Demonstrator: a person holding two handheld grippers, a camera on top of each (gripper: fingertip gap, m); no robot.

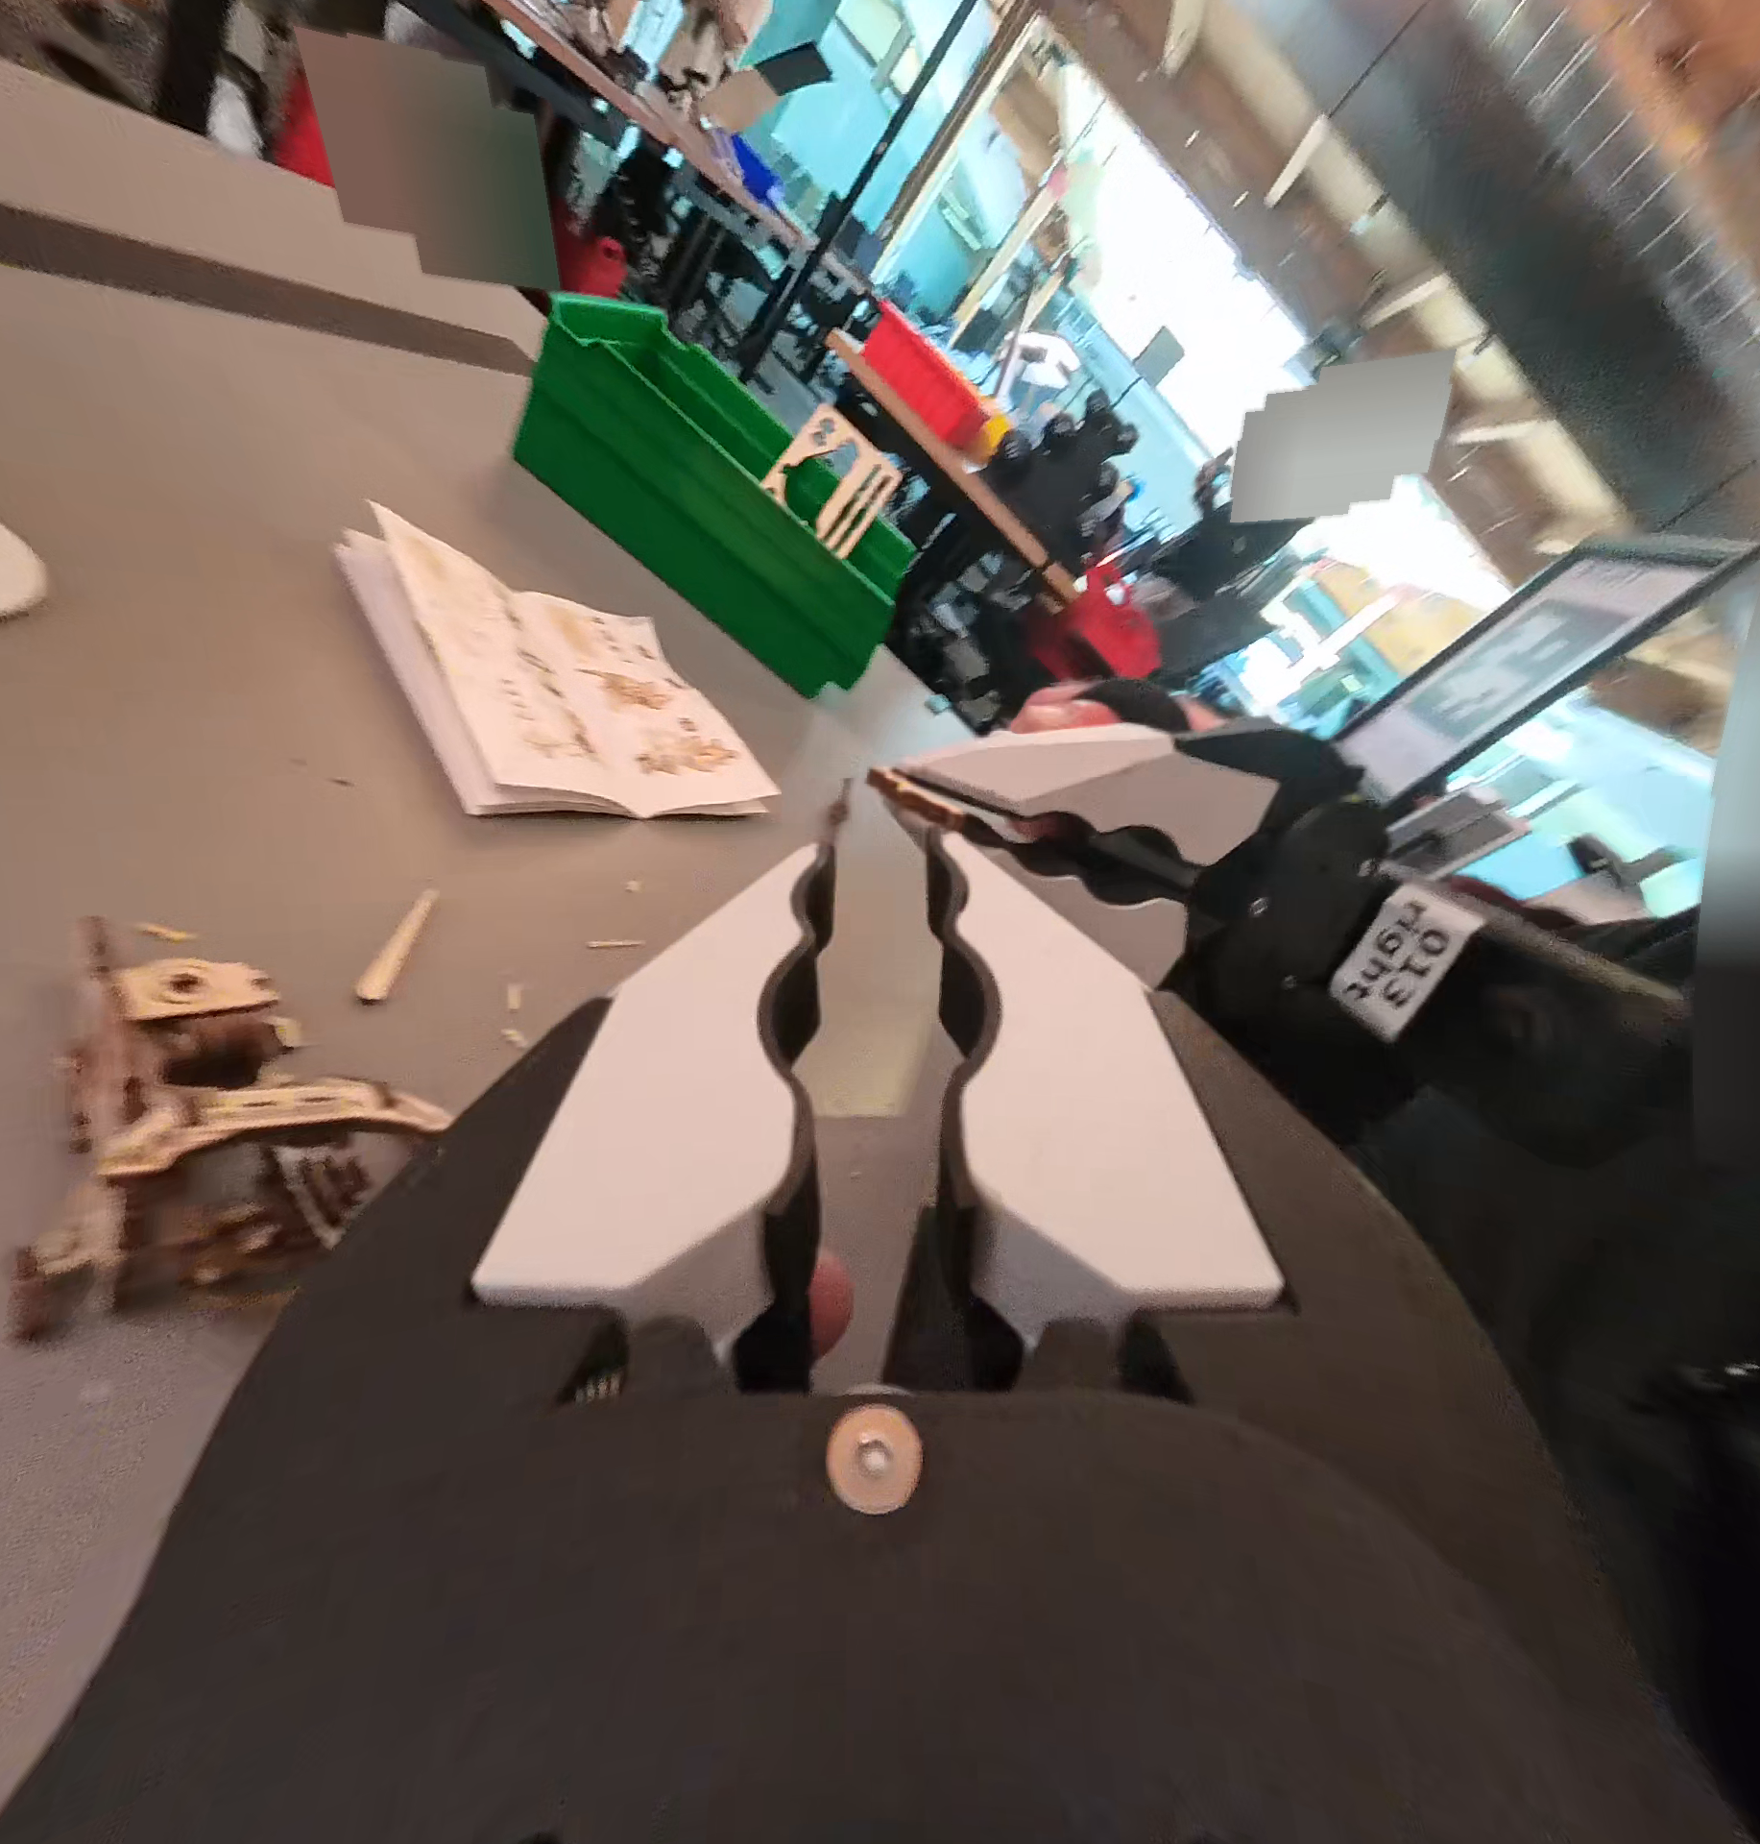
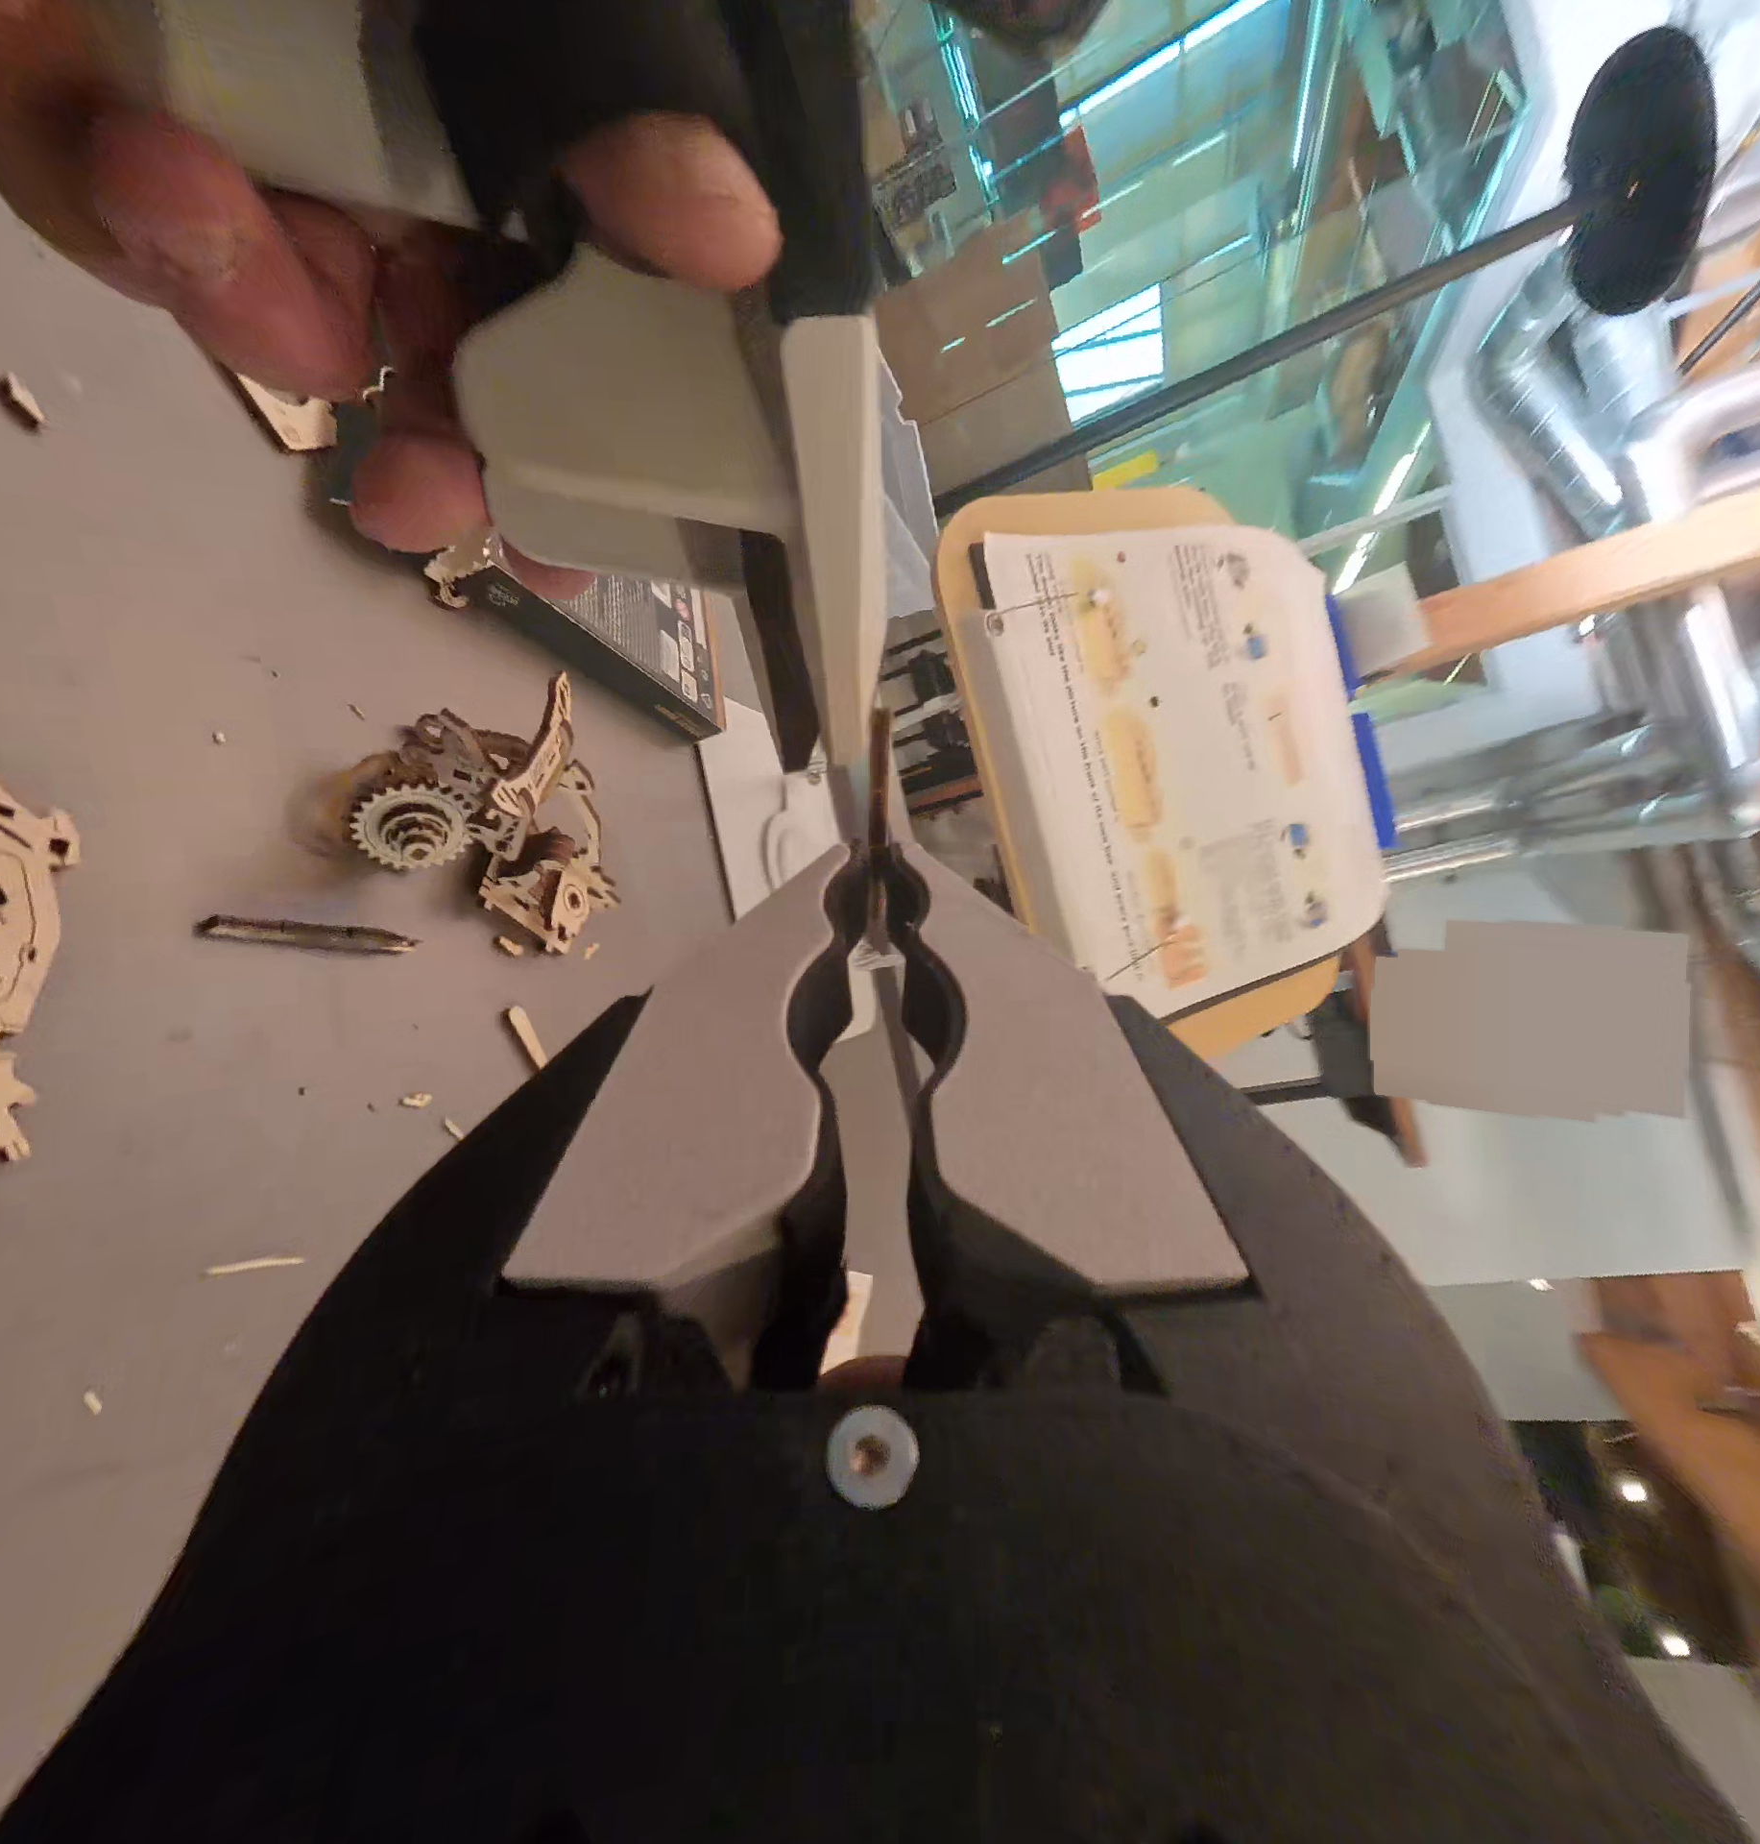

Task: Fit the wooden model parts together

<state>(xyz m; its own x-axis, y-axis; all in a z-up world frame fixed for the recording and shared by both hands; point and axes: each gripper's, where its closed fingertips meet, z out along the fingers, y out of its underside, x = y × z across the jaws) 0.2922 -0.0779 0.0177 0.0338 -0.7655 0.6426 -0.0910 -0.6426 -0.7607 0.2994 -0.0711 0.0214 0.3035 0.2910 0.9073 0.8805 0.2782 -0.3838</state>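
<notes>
Both tongs are up off the grey table (image 1: 207, 718), tips nearly meeting in the air. The left tongs (image 1: 881, 858) stand narrowly parted with a clear gap between the fingers; a thin dark sliver sticks up by the left tip, but whether it is gripped I cannot tell. The right tongs (image 2: 876, 868) are pinched closed on a thin dark wooden piece (image 2: 878, 788) that pokes out past the tips. Down on the table, the half-built wooden model (image 1: 207, 1128) sits to the left, gears and curved plates showing, with wood chips scattered around it and a pale wooden stick (image 1: 397, 948) just beyond. An open instruction booklet (image 1: 556, 689) lies farther back, and behind it a green bin (image 1: 676, 509) with a cut-out plywood sheet (image 1: 836, 489) standing in it. The right wrist view adds a dark pen-like tool (image 2: 307, 936) and a black box (image 2: 616, 649) on the table. Behind: a workshop hall, long benches, big windows, silver ducting.
</notes>
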